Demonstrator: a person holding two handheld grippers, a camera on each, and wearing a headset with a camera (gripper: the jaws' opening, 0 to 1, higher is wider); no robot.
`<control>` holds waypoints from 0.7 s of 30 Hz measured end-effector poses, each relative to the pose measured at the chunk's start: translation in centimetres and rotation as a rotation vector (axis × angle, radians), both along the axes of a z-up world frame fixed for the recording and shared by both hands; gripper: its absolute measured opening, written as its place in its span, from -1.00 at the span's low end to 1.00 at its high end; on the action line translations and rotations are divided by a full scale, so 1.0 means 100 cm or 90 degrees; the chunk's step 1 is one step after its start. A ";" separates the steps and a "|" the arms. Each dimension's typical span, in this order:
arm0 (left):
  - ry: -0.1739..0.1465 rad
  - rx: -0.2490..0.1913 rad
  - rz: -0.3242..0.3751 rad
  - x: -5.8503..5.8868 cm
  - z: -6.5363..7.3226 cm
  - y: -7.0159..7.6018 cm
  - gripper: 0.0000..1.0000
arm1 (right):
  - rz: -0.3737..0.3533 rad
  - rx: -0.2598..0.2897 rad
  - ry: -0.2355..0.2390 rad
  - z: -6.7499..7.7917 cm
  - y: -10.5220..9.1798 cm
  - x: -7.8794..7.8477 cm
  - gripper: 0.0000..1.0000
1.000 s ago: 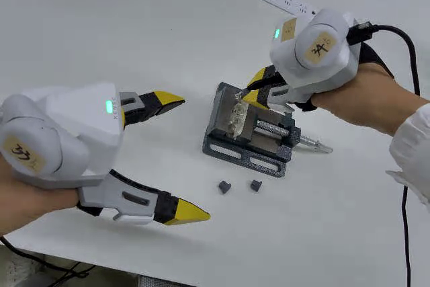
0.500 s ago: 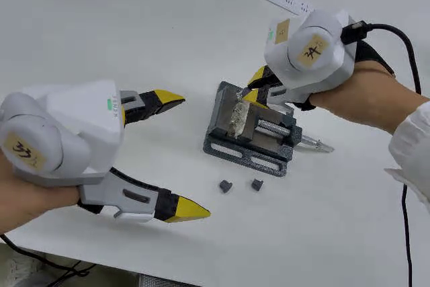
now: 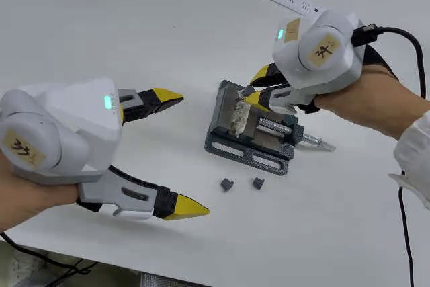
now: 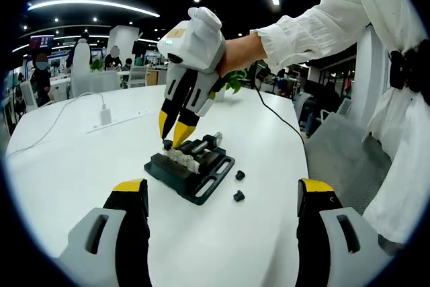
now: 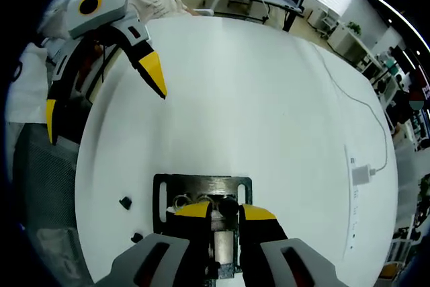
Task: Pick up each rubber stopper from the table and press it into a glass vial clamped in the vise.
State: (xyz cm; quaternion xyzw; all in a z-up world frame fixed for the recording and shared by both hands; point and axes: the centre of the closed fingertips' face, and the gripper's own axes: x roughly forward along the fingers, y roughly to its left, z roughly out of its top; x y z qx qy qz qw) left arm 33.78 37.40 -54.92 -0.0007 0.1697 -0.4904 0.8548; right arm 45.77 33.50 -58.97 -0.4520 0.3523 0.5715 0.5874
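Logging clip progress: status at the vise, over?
Left tongs open, empty. Right tongs shut on stopper at vials in vise. Two spare stoppers on table, nothing in the way.

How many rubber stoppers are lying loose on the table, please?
2. Both lie on the table beside the vise, the left stopper next to the right stopper. Another may be hidden at the right gripper.

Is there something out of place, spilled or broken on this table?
Nothing stands out. The vise sits flat on the table, the vials are clamped in it, two loose stoppers lie beside it, and the right hand-held gripper holds a stopper over the vials.
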 end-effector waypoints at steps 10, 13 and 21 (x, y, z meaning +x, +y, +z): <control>0.002 0.000 -0.001 0.000 -0.001 0.000 0.80 | -0.046 0.046 0.020 0.018 -0.004 0.010 -1.00; 0.003 -0.003 -0.002 0.000 -0.001 -0.001 0.80 | -0.052 0.053 0.040 0.017 -0.003 0.007 -1.00; 0.006 0.000 -0.006 0.000 -0.002 -0.001 0.80 | -0.044 0.043 0.058 0.003 -0.001 0.001 -1.00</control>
